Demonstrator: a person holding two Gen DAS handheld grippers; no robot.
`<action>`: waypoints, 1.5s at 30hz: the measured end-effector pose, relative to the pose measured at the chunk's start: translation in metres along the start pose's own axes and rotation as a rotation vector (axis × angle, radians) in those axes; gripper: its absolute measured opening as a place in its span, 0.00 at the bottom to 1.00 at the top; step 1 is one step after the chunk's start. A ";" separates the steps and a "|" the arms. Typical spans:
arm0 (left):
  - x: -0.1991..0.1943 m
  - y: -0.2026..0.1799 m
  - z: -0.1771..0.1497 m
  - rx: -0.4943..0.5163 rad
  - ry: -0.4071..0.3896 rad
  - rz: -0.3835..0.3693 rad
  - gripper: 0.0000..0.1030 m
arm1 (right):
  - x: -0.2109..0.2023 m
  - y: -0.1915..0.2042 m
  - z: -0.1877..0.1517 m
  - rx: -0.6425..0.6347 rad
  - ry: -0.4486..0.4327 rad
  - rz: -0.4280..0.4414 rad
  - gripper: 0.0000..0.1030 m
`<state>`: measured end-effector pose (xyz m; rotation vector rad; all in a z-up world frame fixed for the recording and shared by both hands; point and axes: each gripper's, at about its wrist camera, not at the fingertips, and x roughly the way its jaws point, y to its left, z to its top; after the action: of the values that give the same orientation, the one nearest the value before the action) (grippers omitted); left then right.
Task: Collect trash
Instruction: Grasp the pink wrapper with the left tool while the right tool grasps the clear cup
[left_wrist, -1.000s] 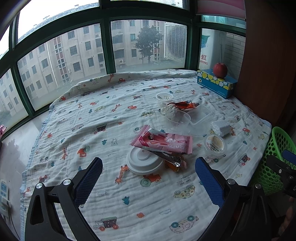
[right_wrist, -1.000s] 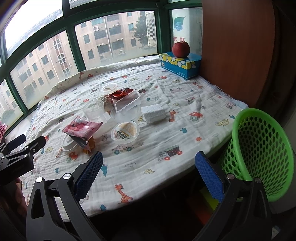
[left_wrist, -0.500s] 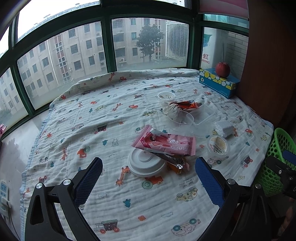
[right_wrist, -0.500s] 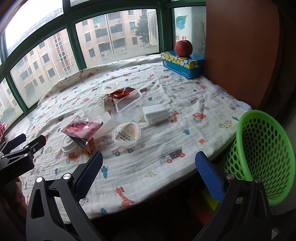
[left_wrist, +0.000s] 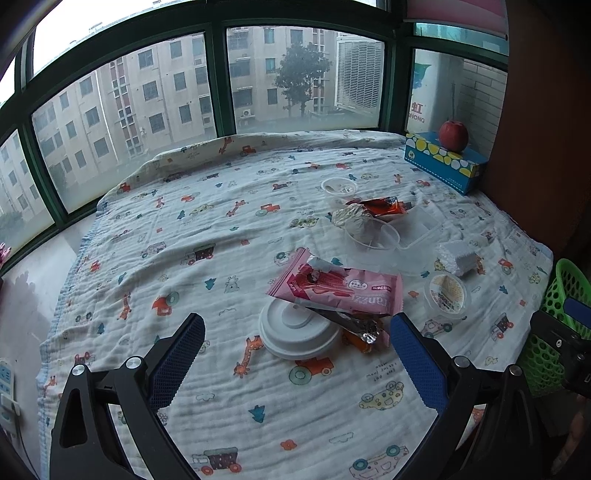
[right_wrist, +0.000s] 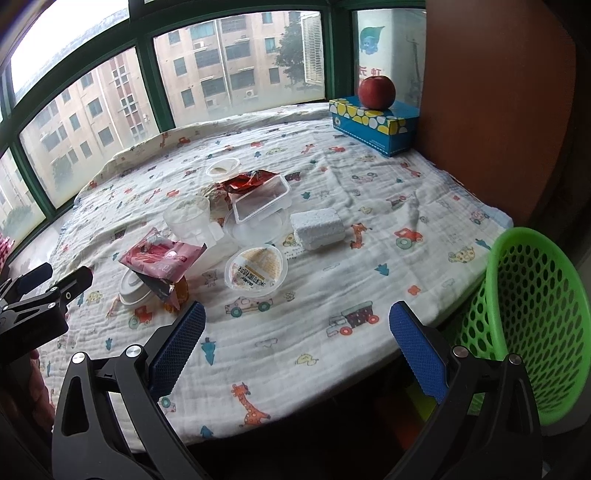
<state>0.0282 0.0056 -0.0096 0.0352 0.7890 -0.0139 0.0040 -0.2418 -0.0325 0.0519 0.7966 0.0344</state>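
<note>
Trash lies in a loose pile on the printed cloth: a pink snack wrapper (left_wrist: 336, 288) resting on a white cup lid (left_wrist: 295, 332), a round sealed cup (right_wrist: 256, 270), a white foam block (right_wrist: 317, 228), clear plastic containers (right_wrist: 262, 201) and a red wrapper (right_wrist: 247, 181). A green mesh basket (right_wrist: 539, 317) stands off the table's right edge. My left gripper (left_wrist: 297, 356) hovers open just short of the lid and pink wrapper. My right gripper (right_wrist: 297, 345) is open over the table's front edge, with the basket to its right. Neither holds anything.
A blue tissue box (right_wrist: 373, 123) with a red apple (right_wrist: 376, 91) on top sits at the back right against a brown wall (right_wrist: 498, 103). Windows (left_wrist: 147, 110) ring the far side. The cloth's left half (left_wrist: 166, 258) carries no objects.
Both grippers have drawn back slightly and drifted left, so the trash pile sits a little further off in each view. Nothing on the cloth has moved.
</note>
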 end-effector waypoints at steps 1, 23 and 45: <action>0.001 0.001 0.001 -0.001 0.002 0.002 0.94 | 0.002 0.001 0.001 -0.004 0.002 0.002 0.96; 0.025 0.054 0.019 -0.065 0.028 0.078 0.94 | 0.065 0.022 0.035 -0.098 0.077 0.123 0.93; 0.055 0.078 0.016 -0.087 0.098 0.078 0.94 | 0.134 0.105 0.078 -0.230 0.121 0.242 0.90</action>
<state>0.0801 0.0827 -0.0352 -0.0163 0.8845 0.0971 0.1518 -0.1325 -0.0675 -0.0722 0.8994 0.3601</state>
